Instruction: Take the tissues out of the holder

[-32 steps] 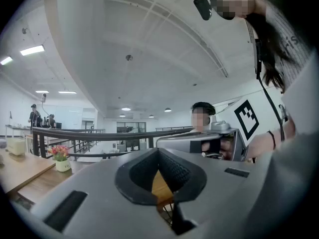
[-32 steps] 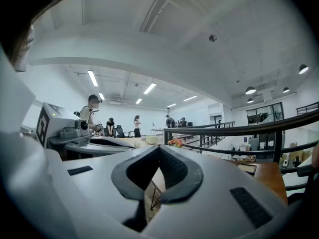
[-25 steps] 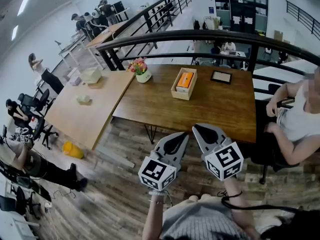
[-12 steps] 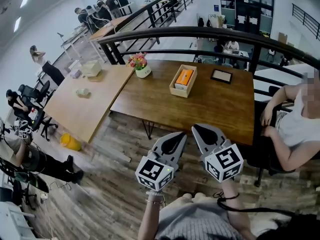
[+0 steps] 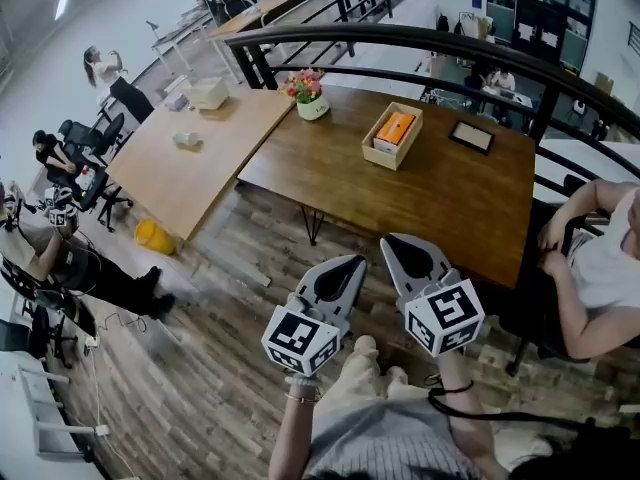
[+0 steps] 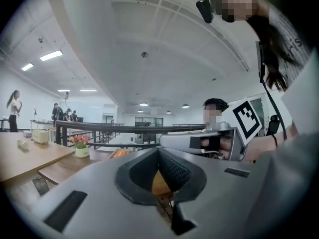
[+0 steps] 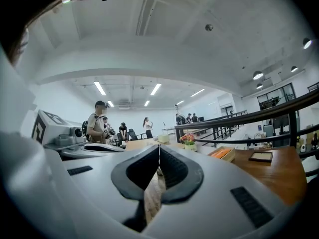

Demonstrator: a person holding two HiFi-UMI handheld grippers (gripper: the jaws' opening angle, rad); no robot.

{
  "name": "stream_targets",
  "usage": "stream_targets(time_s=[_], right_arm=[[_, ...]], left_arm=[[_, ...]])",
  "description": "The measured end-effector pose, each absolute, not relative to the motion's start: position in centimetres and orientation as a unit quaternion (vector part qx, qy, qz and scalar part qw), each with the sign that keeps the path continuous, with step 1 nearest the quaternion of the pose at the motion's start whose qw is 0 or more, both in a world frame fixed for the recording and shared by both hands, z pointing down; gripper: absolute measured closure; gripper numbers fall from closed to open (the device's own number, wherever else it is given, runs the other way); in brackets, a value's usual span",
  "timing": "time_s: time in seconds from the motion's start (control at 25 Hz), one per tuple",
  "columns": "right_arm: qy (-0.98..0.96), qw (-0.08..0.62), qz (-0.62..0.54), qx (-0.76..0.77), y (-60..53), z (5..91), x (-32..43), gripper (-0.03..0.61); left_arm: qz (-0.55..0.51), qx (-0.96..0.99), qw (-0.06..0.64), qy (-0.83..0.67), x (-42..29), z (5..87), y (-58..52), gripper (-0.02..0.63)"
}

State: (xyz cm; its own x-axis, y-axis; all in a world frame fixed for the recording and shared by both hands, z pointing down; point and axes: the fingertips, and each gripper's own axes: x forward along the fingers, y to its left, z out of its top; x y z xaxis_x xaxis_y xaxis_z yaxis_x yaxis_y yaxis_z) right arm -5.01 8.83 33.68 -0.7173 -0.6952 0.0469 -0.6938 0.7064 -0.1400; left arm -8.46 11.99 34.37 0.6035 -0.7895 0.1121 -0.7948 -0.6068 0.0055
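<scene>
Tissue holder (image 5: 391, 138): open wooden box, orange tissue pack (image 5: 397, 128) inside, on dark table (image 5: 440, 208), well apart from both grippers. Left gripper (image 5: 356, 262), right gripper (image 5: 391, 241): jaws pressed together, nothing held. I judge reach not begun. I'd part right jaws early, straddle pack's long sides, left steadying box. Head view gives pack's top; right gripper view only its low side, near flower pot (image 7: 189, 144).

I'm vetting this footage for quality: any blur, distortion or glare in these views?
Head view: fisheye bends the railing into an arc; floor at left is motion-smeared. Left gripper view: black vignette round the edges, bright ceiling lamp. Right gripper view: same vignette, even lighting.
</scene>
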Motion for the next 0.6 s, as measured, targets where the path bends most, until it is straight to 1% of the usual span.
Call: stream_targets(time_s=[0.24, 0.6], right_arm=[[0.923, 0.013, -0.084, -0.375, 7.7, 33.5, -4.7, 0.566], [0.912, 0.016, -0.074, -0.403, 3.4, 33.0, -2.9, 0.566]], left_arm=[[0.053, 0.894, 0.024, -0.444, -8.0, 33.9, 11.1, 0.606], [0.047, 0.91, 0.009, -0.413, -6.5, 33.2, 6.2, 0.606]])
